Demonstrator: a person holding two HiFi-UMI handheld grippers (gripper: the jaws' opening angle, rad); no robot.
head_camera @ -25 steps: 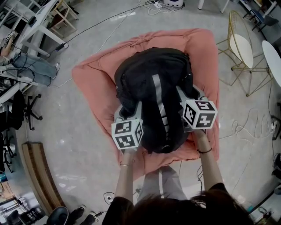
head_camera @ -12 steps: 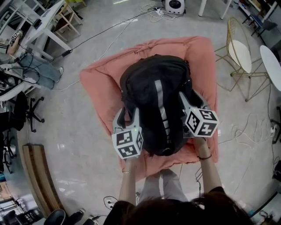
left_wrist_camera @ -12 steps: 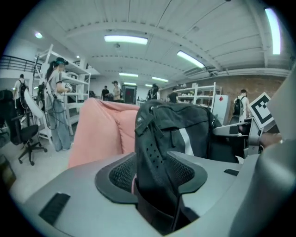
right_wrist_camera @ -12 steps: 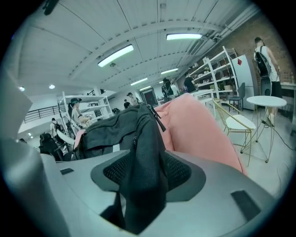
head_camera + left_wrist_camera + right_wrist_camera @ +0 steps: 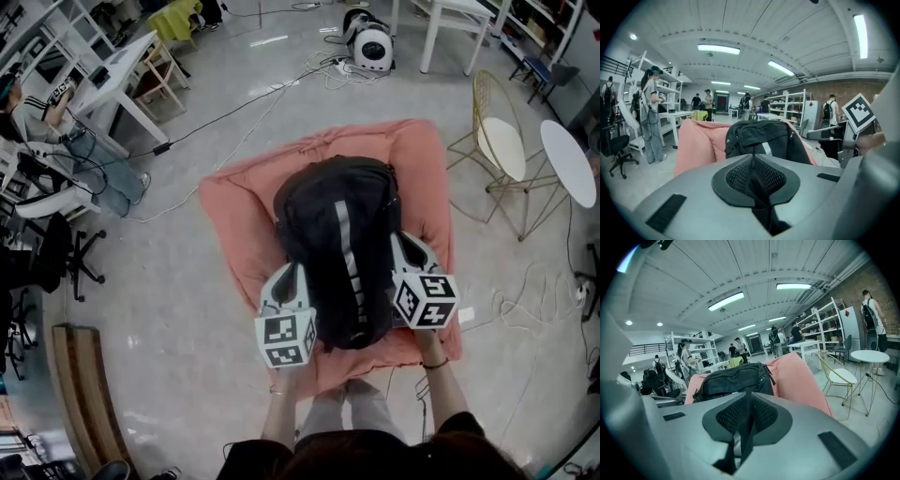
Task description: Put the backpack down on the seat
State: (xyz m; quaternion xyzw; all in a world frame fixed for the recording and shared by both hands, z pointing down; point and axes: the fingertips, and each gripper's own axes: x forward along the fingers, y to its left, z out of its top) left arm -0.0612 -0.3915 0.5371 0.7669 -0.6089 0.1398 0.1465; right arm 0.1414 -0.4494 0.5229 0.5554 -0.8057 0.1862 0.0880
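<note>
The black backpack (image 5: 337, 253) with a grey stripe lies on the pink beanbag seat (image 5: 239, 216). My left gripper (image 5: 287, 277) sits just off its lower left side and my right gripper (image 5: 405, 248) just off its lower right side. In the left gripper view the jaws of my left gripper (image 5: 753, 158) are closing, pads nearly together, nothing between them; the backpack (image 5: 761, 139) rests ahead on the seat (image 5: 698, 140). In the right gripper view my right gripper (image 5: 748, 397) is closing too, also empty, with the backpack (image 5: 733, 379) beyond it.
A gold wire chair (image 5: 502, 141) and a round white table (image 5: 567, 159) stand to the right. Cables run over the floor at the back by a white device (image 5: 372, 44). Desks (image 5: 112, 84) and an office chair (image 5: 56, 253) are on the left, and a wooden bench (image 5: 80, 375) lies at the lower left.
Both grippers have drawn back from the backpack's sides toward the person. The backpack stays lying on the seat.
</note>
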